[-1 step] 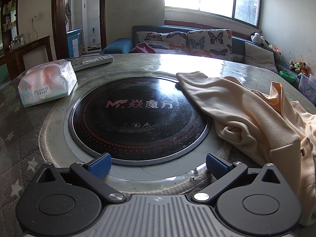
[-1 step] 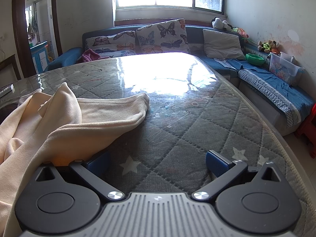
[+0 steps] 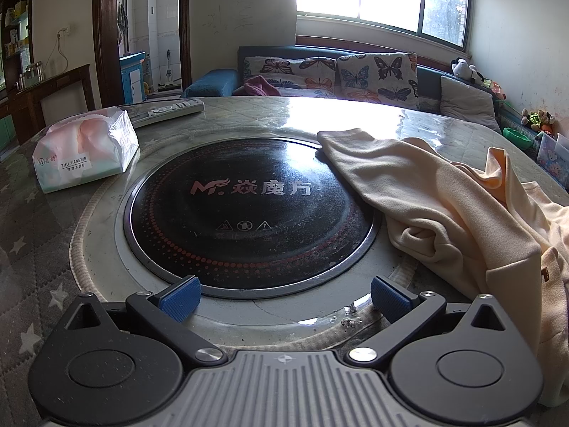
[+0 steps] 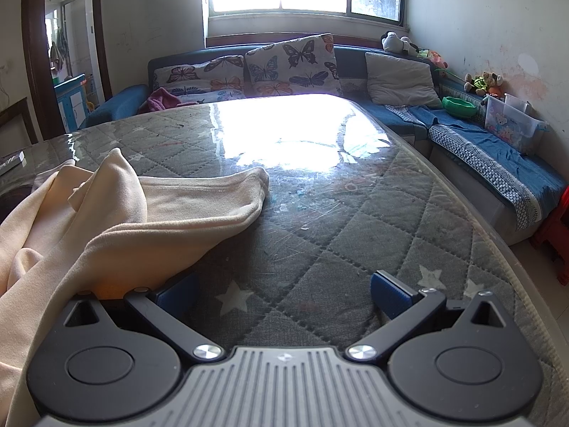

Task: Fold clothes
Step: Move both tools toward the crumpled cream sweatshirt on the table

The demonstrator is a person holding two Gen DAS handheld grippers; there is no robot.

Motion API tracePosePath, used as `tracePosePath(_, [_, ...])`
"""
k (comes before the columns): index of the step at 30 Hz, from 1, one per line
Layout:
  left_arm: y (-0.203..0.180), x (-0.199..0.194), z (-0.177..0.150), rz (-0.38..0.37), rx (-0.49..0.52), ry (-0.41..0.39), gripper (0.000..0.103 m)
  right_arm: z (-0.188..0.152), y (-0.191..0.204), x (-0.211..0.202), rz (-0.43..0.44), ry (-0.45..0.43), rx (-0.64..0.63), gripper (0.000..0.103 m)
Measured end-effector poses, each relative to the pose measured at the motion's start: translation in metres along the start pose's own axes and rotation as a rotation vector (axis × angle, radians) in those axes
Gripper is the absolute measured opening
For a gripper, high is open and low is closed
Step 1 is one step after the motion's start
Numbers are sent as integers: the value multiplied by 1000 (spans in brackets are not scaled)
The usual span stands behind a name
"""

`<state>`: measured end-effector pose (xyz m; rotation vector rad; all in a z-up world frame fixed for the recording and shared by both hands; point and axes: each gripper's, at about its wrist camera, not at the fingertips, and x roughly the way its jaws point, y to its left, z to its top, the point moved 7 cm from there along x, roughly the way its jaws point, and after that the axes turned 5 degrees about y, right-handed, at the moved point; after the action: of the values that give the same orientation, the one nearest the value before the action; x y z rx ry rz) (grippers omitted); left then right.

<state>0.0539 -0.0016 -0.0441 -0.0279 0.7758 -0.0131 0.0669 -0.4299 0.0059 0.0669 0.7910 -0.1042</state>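
Observation:
A cream long-sleeved garment point(image 3: 444, 206) lies crumpled on the round table, one sleeve reaching onto the black cooktop point(image 3: 249, 206). In the right wrist view the garment point(image 4: 117, 220) fills the left side, its other sleeve stretched toward the table's middle. My left gripper point(image 3: 284, 295) is open and empty, low over the table's near edge, with the garment to its right. My right gripper point(image 4: 284, 295) is open and empty over the quilted table cover point(image 4: 355, 235); the cloth drapes over its left finger housing.
A tissue pack point(image 3: 85, 153) and a remote control point(image 3: 167, 110) sit at the table's left back. A sofa with butterfly cushions point(image 4: 270, 67) runs behind the table, and a bench with a plastic box point(image 4: 512, 121) stands at the right.

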Motion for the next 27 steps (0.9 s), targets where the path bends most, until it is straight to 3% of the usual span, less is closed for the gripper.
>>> tracePosePath(11, [-4, -5, -2, 7, -9, 17, 103, -14, 5, -21, 57, 13, -53, 103])
tracePosePath(27, [-33, -32, -17, 13, -11, 53, 103, -39, 20, -73, 91, -57, -59, 103])
